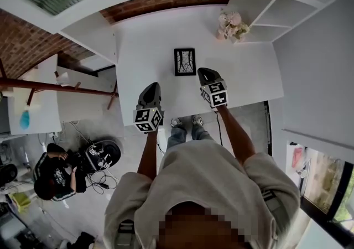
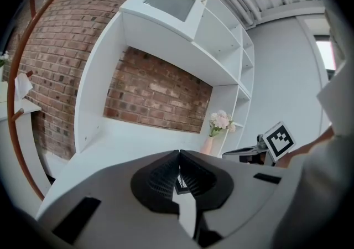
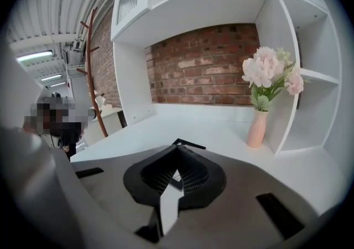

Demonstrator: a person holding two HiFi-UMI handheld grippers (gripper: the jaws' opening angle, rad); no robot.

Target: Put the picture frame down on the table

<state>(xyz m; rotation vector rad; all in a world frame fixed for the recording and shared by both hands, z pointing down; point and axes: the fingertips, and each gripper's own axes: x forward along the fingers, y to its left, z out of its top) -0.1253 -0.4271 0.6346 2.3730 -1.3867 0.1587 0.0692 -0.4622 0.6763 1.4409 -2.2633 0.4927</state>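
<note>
The picture frame point(image 1: 185, 61) lies flat and face up near the middle of the white surface point(image 1: 138, 43), free of both tools, so the set-down looks finished. The left gripper point(image 1: 152, 86) and right gripper point(image 1: 205, 72) hover over the near edge, just short of the frame. The left fingers point(image 2: 163, 179) and the right fingers point(image 3: 193, 173) are pressed together on nothing. The one container, a pink vase point(image 3: 256, 128) at the far right corner, holds pale flowers point(image 3: 269, 72) and stands well apart from the frame.
</note>
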